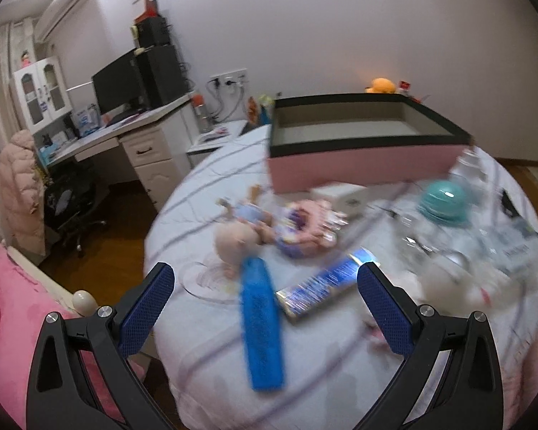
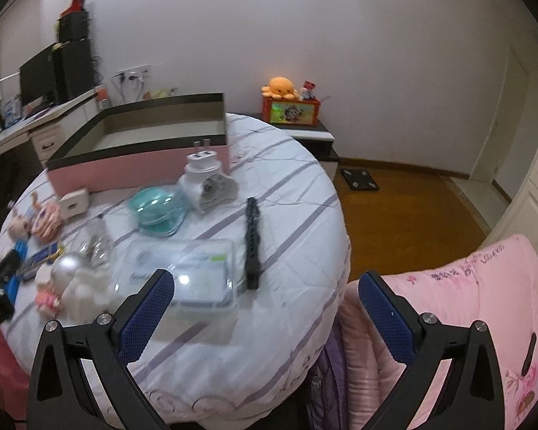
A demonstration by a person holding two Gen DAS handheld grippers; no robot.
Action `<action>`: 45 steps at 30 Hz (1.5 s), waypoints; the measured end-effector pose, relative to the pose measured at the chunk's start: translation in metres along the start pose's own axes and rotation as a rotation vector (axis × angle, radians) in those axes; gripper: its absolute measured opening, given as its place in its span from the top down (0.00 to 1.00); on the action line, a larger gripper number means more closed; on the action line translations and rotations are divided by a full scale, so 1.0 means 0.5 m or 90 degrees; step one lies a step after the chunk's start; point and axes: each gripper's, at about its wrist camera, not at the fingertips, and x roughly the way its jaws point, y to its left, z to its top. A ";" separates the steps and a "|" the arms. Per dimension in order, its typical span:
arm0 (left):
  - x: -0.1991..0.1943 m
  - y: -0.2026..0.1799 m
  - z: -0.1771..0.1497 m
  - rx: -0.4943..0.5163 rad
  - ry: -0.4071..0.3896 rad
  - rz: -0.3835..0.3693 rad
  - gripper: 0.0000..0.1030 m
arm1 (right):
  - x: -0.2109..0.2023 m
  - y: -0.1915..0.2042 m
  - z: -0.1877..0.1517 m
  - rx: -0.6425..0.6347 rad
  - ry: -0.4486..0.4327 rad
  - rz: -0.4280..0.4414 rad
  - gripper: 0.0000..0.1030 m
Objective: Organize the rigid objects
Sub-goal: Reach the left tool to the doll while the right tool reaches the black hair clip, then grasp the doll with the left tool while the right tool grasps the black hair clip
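Observation:
A pink box with a black rim (image 1: 358,159) stands open and empty at the far side of the round bed (image 1: 211,358); it also shows in the right wrist view (image 2: 136,168). My left gripper (image 1: 265,279) is open above a blue remote-like bar (image 1: 262,322) and a blue tube (image 1: 326,286). A doll (image 1: 240,233), a teal round case (image 1: 444,200) and a white small box (image 1: 340,193) lie beyond. My right gripper (image 2: 265,286) is open, over the bed's near edge, beside a clear plastic box (image 2: 193,272) and a black comb (image 2: 253,243). A white plug adapter (image 2: 208,182) stands near the pink box.
A desk with monitor (image 1: 118,82) and chair (image 1: 71,200) stands left of the bed. A pink quilt (image 2: 466,308) lies at the right. A nightstand with an orange plush (image 2: 281,87) stands behind. Wooden floor (image 2: 405,215) lies at the right, with a black scale (image 2: 358,178).

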 end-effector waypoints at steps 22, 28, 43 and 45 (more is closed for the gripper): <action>0.230 0.076 0.051 -0.002 0.135 -0.050 0.25 | 0.237 -0.001 0.097 -0.039 0.159 0.056 0.44; 0.219 0.050 0.055 0.013 0.124 -0.081 0.44 | 0.226 0.022 0.096 -0.085 0.163 0.049 0.85; 0.185 0.056 0.058 0.000 0.091 -0.039 0.45 | 0.190 0.000 0.105 -0.049 0.141 0.071 0.85; 0.172 0.065 0.065 -0.009 0.079 -0.038 0.45 | 0.179 -0.005 0.108 -0.045 0.131 0.073 0.85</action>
